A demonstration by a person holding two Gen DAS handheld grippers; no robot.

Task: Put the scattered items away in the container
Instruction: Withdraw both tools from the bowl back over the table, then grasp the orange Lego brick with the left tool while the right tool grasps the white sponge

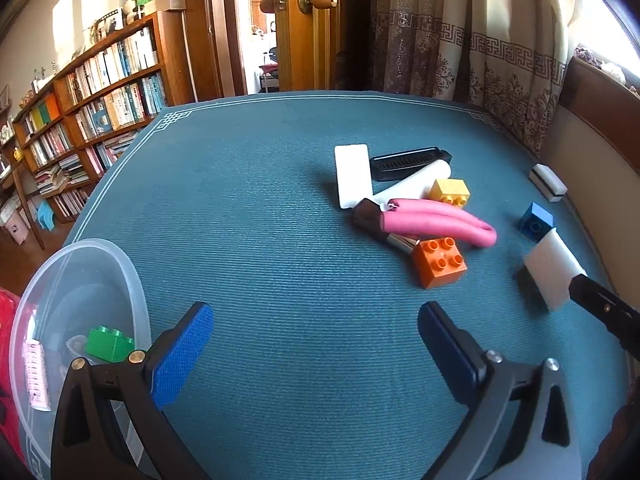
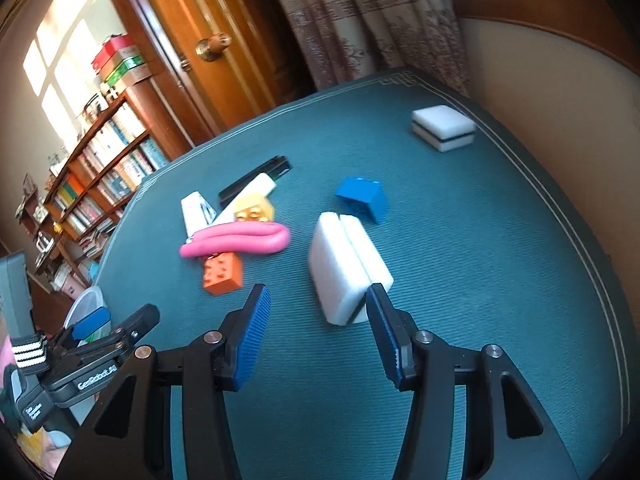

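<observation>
A clear plastic container [image 1: 132, 280] sits at the lower left and holds a green brick [image 1: 108, 343] and a pink ribbed piece [image 1: 37, 376]. My left gripper [image 1: 316, 320] is open over bare mat beside it. Ahead lie a pink foam tube [image 1: 436, 222], an orange brick [image 1: 439, 262], a yellow brick [image 1: 450, 191], a white roll [image 1: 416, 182], a flat white piece [image 1: 352, 176] and a black comb-like case [image 1: 410, 162]. My right gripper [image 2: 318, 300] is open. Its right pad touches the near end of a white sponge block [image 2: 344, 264]. A blue brick [image 2: 364, 198] lies just beyond.
A second white sponge with a dark stripe [image 2: 444, 128] lies near the mat's far right edge. The blue-green mat [image 1: 260, 200] covers a table; a cushioned bench back [image 2: 540, 120] borders its right side. A bookshelf [image 1: 92, 120], door and curtains stand behind.
</observation>
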